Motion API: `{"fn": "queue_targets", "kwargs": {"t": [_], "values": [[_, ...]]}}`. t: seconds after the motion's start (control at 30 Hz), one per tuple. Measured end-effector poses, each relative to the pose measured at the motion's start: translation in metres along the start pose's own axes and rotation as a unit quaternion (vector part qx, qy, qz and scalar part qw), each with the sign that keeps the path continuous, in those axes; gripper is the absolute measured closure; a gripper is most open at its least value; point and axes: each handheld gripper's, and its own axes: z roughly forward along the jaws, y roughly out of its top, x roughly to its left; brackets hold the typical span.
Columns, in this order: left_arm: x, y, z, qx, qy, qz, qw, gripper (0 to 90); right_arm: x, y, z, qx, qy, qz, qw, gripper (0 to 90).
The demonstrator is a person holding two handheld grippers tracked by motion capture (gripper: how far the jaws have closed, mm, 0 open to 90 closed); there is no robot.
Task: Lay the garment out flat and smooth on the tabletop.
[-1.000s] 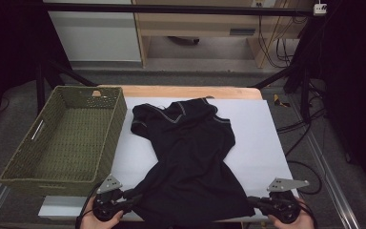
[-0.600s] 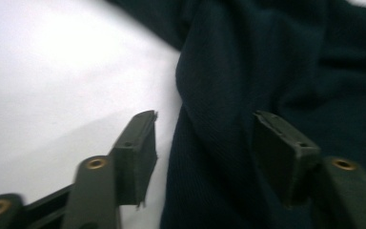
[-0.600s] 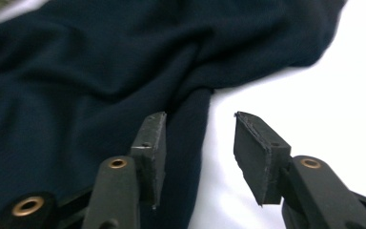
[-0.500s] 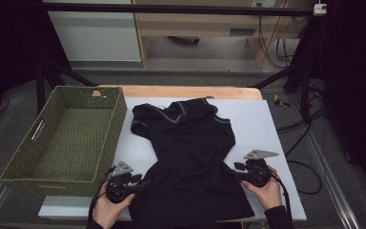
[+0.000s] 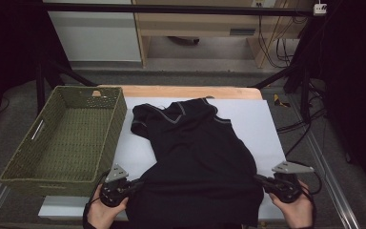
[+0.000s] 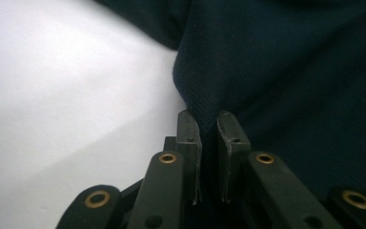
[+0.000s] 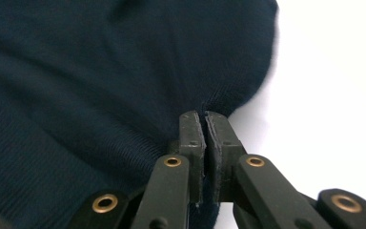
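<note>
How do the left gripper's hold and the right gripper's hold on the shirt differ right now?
The left gripper pinches the black shirt at its left lower edge, near the green basket; the right gripper pinches the right lower edge, far from the basket. In the gripper views, the left jaws show a slim gap with fabric between them, while the right jaws sit nearly together. Both have just been closing, and both rest low on the white sheet.

Left tongs [image 6: 208,125] have just closed — pinching the dark shirt's [image 6: 286,71] edge (white sheet [image 6: 62,95] beside).
</note>
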Motion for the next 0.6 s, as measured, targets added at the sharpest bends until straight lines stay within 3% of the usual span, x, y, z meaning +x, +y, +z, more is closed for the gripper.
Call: {"fn": "queue_targets", "kwargs": {"t": [0.07, 0.13, 0.2, 0.27, 0.37, 0.5, 0.6], "values": [[-0.007, -0.001, 0.002, 0.007, 0.007, 0.019, 0.9998, 80.0, 0.002, -0.009, 0.001, 0.026, 0.006, 0.004, 0.9996, 84.3], [-0.010, -0.002, 0.002, -0.001, 0.001, 0.022, 0.9998, 74.4, 0.007, -0.013, 0.010, 0.044, 0.009, -0.003, 0.9990, 71.8], [-0.007, 0.000, 0.000, -0.021, -0.005, 0.014, 0.9997, 58.8, 0.008, -0.011, 0.015, 0.031, 0.006, -0.005, 0.9995, 60.2], [-0.002, 0.004, -0.005, -0.049, -0.009, -0.002, 0.9987, 49.9, 0.007, -0.005, 0.015, 0.003, 0.004, -0.013, 0.9999, 49.3], [0.005, 0.012, -0.009, -0.071, -0.002, -0.018, 0.9973, 42.7, 0.012, 0.010, 0.016, -0.038, 0.019, -0.021, 0.9989, 44.8], [0.013, 0.021, 0.006, -0.055, 0.006, -0.041, 0.9977, 41.0, 0.028, 0.029, 0.034, -0.064, 0.053, -0.038, 0.9959, 39.1], [0.022, 0.027, 0.026, -0.032, 0.015, -0.059, 0.9976, 41.6, 0.038, 0.038, 0.052, -0.061, 0.073, -0.043, 0.9945, 38.8]]}}
